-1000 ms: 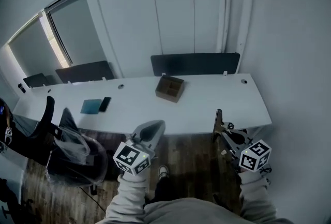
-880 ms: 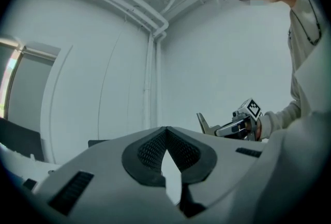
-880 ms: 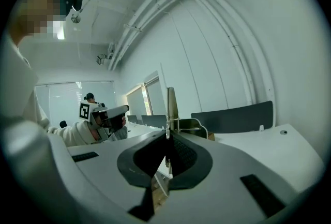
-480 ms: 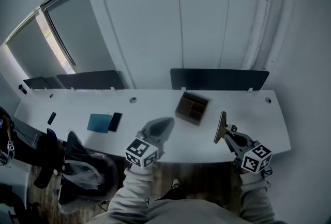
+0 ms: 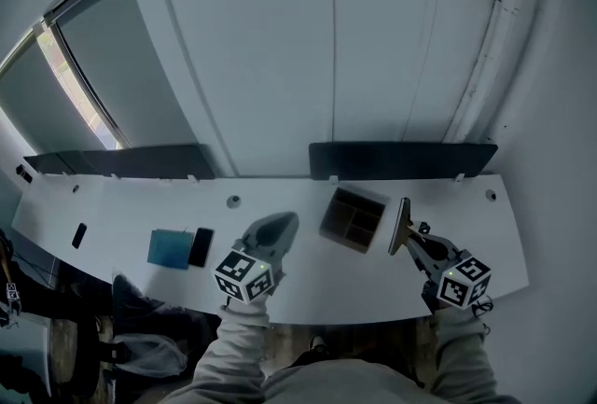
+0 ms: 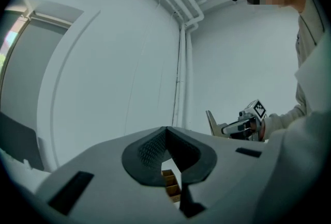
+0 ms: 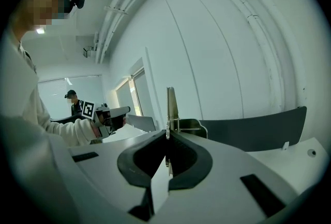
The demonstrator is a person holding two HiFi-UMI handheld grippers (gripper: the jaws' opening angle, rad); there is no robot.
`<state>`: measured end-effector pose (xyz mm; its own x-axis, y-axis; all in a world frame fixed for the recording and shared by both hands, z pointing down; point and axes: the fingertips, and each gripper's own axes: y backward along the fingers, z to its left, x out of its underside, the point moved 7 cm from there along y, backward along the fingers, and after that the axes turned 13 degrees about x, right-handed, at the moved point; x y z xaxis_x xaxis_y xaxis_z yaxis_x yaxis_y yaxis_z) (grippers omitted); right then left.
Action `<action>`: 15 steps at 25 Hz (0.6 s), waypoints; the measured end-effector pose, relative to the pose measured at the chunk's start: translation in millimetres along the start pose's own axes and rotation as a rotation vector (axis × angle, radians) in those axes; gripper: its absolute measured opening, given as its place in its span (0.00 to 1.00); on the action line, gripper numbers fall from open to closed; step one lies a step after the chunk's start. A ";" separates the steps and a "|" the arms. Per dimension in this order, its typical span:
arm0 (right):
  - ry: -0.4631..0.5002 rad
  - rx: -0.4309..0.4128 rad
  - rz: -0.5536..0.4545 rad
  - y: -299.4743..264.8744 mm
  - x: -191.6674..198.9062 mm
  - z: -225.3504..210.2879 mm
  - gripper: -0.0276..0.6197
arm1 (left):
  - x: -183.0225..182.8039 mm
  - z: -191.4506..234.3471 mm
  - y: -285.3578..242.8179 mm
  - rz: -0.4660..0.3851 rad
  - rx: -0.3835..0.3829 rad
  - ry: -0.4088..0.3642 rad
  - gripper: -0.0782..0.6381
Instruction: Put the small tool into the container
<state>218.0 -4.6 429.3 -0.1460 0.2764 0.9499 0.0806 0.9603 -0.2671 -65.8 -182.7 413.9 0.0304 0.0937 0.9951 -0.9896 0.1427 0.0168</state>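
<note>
1. White desk (image 5: 121, 215), long, ran along a pale wall (image 5: 280, 38); dark partition panels (image 5: 401, 160) stood along its back edge.
2. Room: window (image 5: 84, 85) at the left end, pipes (image 5: 494, 38) climbing the wall at the right. Wood-look floor showed below the desk's front edge.
3. Desk top was mostly bare. Left of centre lay a teal pad (image 5: 169, 248) w/ a black phone (image 5: 201, 246) just beside it. A smaller dark item (image 5: 78, 235) lay further left, too small to ID. Round cable holes (image 5: 233, 201) sat nr the back edge.
4. Brown container (image 5: 353, 218), open top w/ dividers inside, sat right of centre on the desk. It also peeked through the gap under the left claw's tips (image 6: 170, 187).
5. Right gripper (image 5: 417, 242) was clamped shut on the small tool (image 5: 401, 225), a thin flat blade standing upright out of the jaws (image 7: 171, 104). The tool was just right of the container in the head view, close but not in it.
6. Left gripper (image 5: 280, 223) had its tips together w/ nothing between them (image 6: 166, 130), over the desk left of the container.
7. Far back in the right gripper view, a 2nd person (image 7: 75, 101) in a cap.
</note>
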 end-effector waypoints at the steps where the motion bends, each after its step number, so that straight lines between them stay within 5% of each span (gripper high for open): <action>1: 0.003 -0.003 0.008 -3.6 -2.5 -2.3 0.07 | 0.8 3.2 -3.4 0.003 -0.002 0.004 0.11; 15: 0.041 -0.142 0.015 -64.1 -43.8 -52.7 0.07 | -12.1 16.6 -64.1 -0.007 -0.103 -0.003 0.11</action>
<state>271.3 -80.3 413.3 -0.1037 0.2860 0.9526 0.2215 0.9403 -0.2582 -5.0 -209.3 402.4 0.0371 0.0892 0.9953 -0.9696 0.2443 0.0142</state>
